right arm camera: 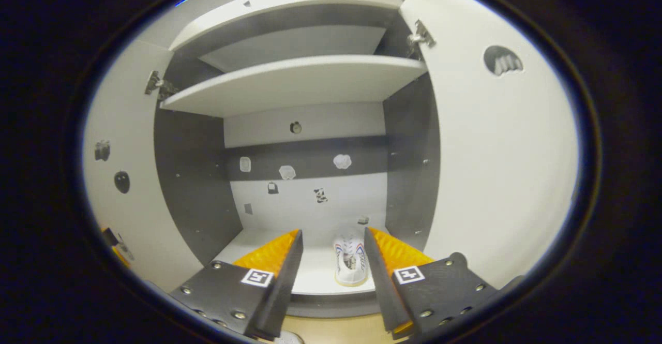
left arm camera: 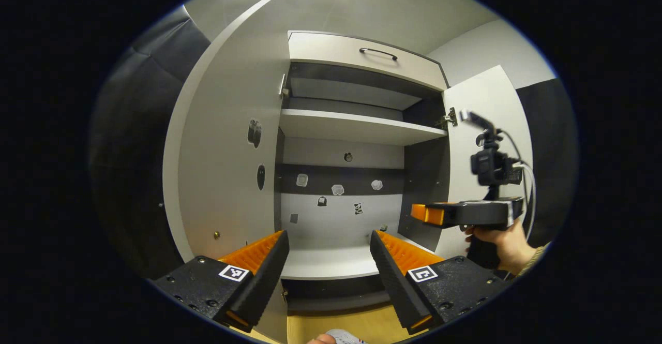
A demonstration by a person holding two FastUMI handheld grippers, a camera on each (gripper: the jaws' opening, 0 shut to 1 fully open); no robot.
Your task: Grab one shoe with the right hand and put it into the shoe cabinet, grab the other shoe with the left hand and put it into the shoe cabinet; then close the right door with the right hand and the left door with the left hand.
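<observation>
Matt board, metal fittings, ribbed pads

You are looking at a shoe cabinet [right arm camera: 305, 83] of smooth matt laminated board, its hinges [right arm camera: 420, 38] and drawer handle [left arm camera: 378, 53] showing as metal; the shoe [right arm camera: 350, 261] on the bottom shelf is looking like smooth cloth with a rubbery sole, the floor [left arm camera: 362, 326] is showing a satin wood finish, and your left hand-held gripper [left arm camera: 328, 261] is showing ribbed pads on matt plastic bodies.

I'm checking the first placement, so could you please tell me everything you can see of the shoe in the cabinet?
The shoe is a white low sneaker with coloured stripes on its sides and white laces. It rests upright on its sole on the cabinet's bottom shelf, right of the middle, pointing lengthwise front to back. The right gripper is open in front of it, and neither finger appears to touch it. Its material cannot be told.
</observation>
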